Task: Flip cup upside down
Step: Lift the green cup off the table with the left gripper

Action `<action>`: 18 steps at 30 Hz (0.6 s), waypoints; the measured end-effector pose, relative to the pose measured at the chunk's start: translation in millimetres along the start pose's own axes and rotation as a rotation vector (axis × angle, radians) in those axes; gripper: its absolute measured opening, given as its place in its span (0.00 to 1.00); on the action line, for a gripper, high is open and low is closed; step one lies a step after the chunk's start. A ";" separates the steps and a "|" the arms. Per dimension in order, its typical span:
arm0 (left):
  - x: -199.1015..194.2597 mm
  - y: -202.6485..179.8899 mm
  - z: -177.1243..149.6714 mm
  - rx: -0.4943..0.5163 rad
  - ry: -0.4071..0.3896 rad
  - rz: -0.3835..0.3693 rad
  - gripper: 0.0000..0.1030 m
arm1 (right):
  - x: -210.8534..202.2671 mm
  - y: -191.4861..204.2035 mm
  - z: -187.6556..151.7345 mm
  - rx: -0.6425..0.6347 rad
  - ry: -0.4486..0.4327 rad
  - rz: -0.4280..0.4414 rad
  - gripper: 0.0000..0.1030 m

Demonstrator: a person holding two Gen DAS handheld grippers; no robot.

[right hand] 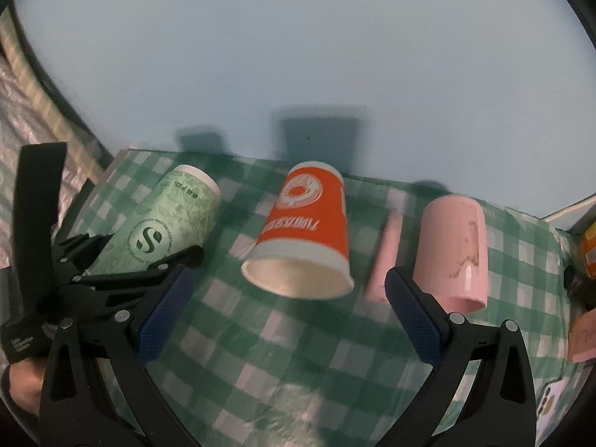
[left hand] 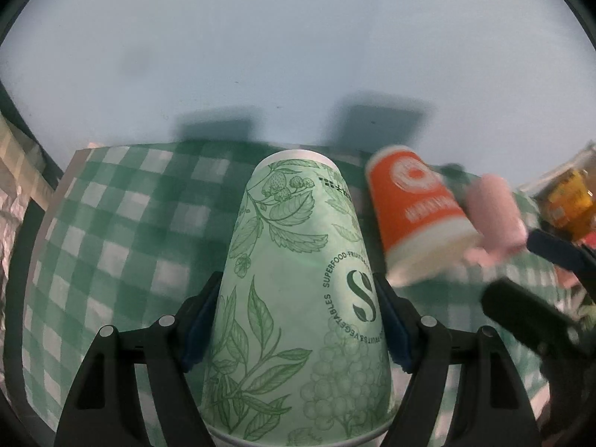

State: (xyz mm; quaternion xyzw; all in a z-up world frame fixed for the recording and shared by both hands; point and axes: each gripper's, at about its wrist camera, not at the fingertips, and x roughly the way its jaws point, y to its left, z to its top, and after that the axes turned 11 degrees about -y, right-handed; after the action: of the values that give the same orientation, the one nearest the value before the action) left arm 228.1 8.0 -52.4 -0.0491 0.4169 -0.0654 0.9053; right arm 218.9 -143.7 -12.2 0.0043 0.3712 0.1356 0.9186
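The left gripper point(left hand: 298, 320) clamps the green paper cup point(left hand: 298, 298), mouth toward the camera, above the green checked tablecloth point(left hand: 111, 242). The right gripper point(right hand: 288, 311) hangs spread, empty; beyond it, an orange paper cup point(right hand: 305, 223) and pink cup point(right hand: 452, 246).

"SUPERFOOD", "S" on green cup point(left hand: 298, 298)

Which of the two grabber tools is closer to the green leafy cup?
The left. The left gripper is clamped on the green cup, one finger on each side. The right gripper is open and empty, off to the cup's right, facing the orange cup.
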 end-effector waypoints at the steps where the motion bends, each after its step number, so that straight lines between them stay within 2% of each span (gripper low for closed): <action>1: -4.5 -1.8 -6.0 0.006 -0.005 -0.007 0.75 | -3.2 0.7 -2.4 -0.003 -0.004 0.002 0.99; 3: -20.0 -4.8 -20.3 0.015 -0.019 -0.027 0.75 | -13.3 3.1 -9.3 -0.010 -0.012 0.009 0.99; 5: -18.0 -16.8 -21.8 0.027 -0.025 -0.040 0.75 | -21.7 3.6 -15.8 -0.015 -0.016 0.017 0.99; 9: -32.0 -33.3 -46.1 0.062 -0.030 -0.075 0.75 | -42.5 -3.8 -30.8 -0.004 -0.020 0.039 0.99; 15: -33.3 -57.7 -68.4 0.088 -0.012 -0.141 0.75 | -56.7 -22.8 -55.8 0.035 -0.009 0.035 0.99; 18: -28.9 -69.2 -71.8 0.117 -0.006 -0.140 0.75 | -62.8 -30.4 -68.5 0.051 -0.006 0.029 0.99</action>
State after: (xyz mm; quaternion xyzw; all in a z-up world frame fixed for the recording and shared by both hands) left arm 149.5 -58.2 -67.4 -0.0253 0.4050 -0.1527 0.9011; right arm 136.4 -195.2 -22.3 0.0333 0.3717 0.1393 0.9172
